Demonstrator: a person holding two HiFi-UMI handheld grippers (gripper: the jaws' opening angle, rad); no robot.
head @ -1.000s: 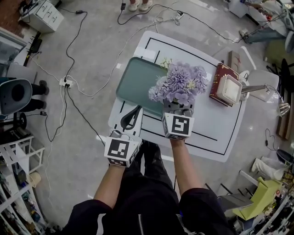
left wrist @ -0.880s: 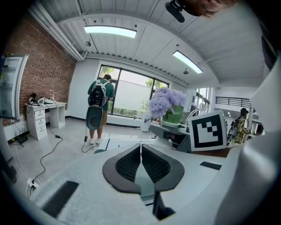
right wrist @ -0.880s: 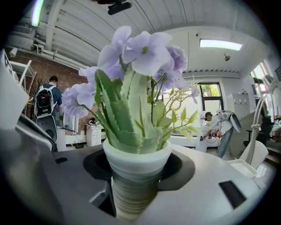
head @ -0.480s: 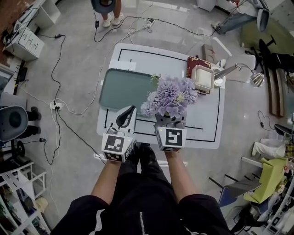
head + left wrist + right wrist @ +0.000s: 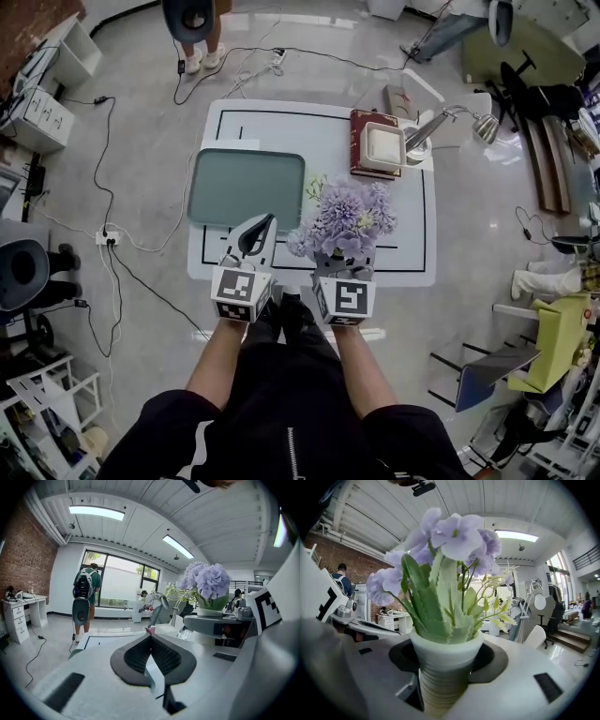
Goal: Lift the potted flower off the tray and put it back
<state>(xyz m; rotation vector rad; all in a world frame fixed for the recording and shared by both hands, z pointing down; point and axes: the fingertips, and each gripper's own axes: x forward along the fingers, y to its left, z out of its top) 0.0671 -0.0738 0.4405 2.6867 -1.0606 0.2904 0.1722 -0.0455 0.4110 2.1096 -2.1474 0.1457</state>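
Observation:
The potted flower [image 5: 344, 217], purple blooms in a white ribbed pot [image 5: 446, 667], hangs in the air over the near part of the table, to the right of the tray and nearer to me. My right gripper [image 5: 342, 265] is shut on the pot, with one jaw on each side of it below the rim. The grey-green tray [image 5: 246, 187] lies empty on the table's left half. My left gripper [image 5: 255, 234] hovers by the tray's near right corner, shut with nothing in it; its dark pads [image 5: 136, 656] meet at the tip. In the left gripper view, the flower [image 5: 206, 581] shows at the right.
The white table [image 5: 314, 122] has a black outline. A red book with a white box [image 5: 380, 145] on it and a desk lamp [image 5: 455, 127] stand at its far right. Cables [image 5: 141, 234] run over the floor at the left. A person [image 5: 192, 19] stands beyond the table.
The right gripper has carried the flower off the tray's right edge, toward me and the table's near side. The left gripper has drawn back alongside it, still shut.

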